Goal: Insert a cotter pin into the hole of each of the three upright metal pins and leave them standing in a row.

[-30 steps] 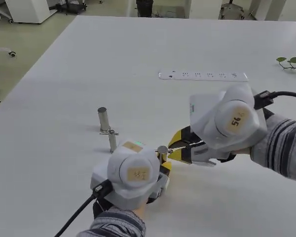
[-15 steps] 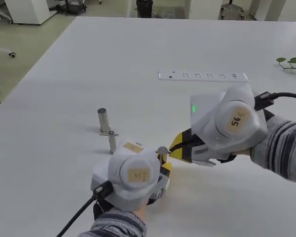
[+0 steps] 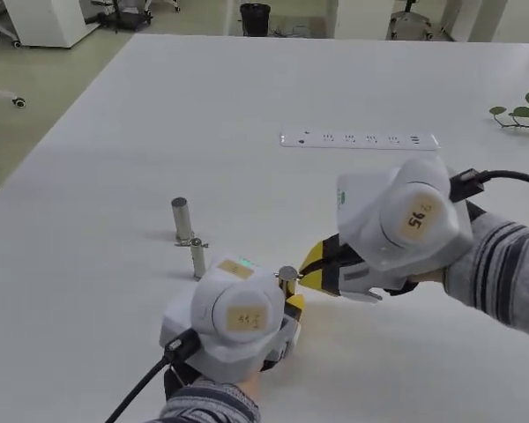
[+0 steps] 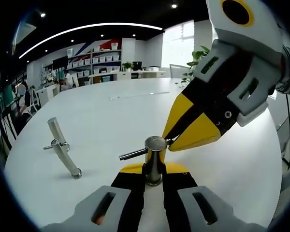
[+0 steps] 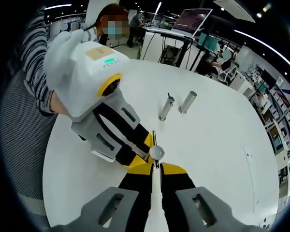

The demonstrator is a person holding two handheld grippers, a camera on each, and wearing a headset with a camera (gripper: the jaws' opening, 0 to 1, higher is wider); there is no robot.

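Note:
My left gripper (image 4: 154, 170) is shut on an upright metal pin (image 4: 154, 157) near the table's front. A cotter pin (image 4: 133, 154) runs through the hole under its head and sticks out on the far side. My right gripper (image 5: 155, 166) is shut on the cotter pin's other end, its yellow tips (image 4: 176, 140) against the pin head (image 5: 156, 152). In the head view the left gripper (image 3: 291, 295) and right gripper (image 3: 310, 264) meet at this pin (image 3: 288, 275). Two more pins stand to the left: one (image 3: 197, 257) with a cotter pin (image 3: 194, 242) through it, one (image 3: 182, 218) bare.
A white power strip (image 3: 360, 139) lies across the middle of the white table (image 3: 115, 159). A green plant sprig (image 3: 520, 110) sits at the right edge. In the right gripper view the left gripper's white body (image 5: 84, 67) and a striped sleeve (image 5: 36, 72) crowd the left side.
My right gripper has moved left toward the held pin, so its tips now touch the pin head and the cotter pin sits deeper in the hole. The left gripper has held still.

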